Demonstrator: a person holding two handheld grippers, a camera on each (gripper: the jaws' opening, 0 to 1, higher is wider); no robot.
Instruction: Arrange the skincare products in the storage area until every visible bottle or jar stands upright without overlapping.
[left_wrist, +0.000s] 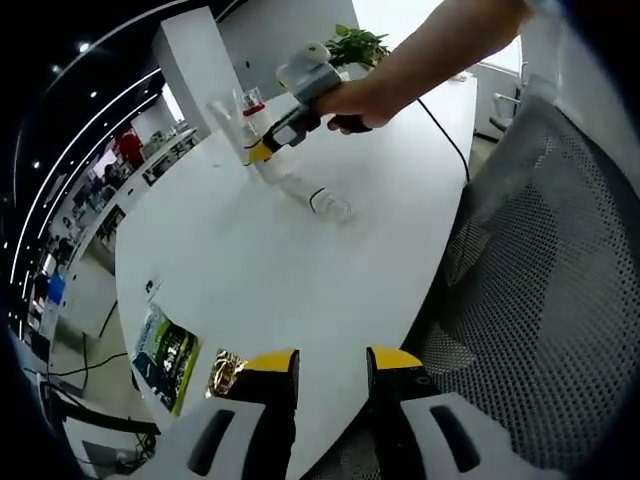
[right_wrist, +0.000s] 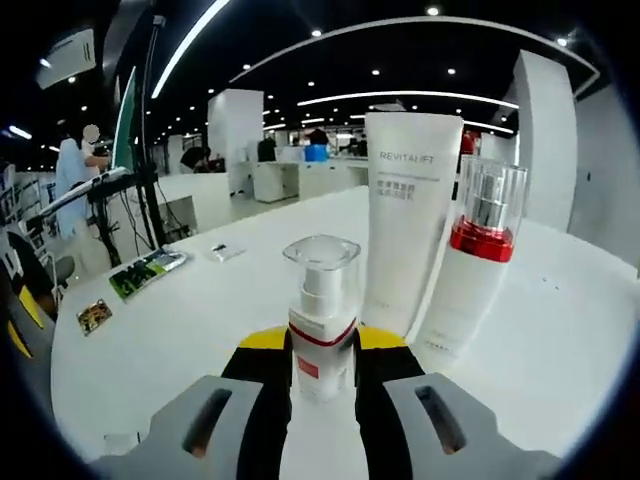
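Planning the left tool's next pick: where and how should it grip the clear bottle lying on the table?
Grip the clear bottle mid-body, coming from above with jaws across its long axis. It lies flat on the table, and its far end sits by the right tool, so the near side looks freer.

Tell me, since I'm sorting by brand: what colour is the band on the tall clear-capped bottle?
Red, clearest in the right gripper view: the tall bottle stands beside the white tube.

Each hand-held gripper has 2 black jaws with yellow tips on a grey body with slotted openings: the left hand-held gripper (left_wrist: 332, 372) and the right hand-held gripper (right_wrist: 322, 352). The person's hand (left_wrist: 352, 103) and forearm are bare.
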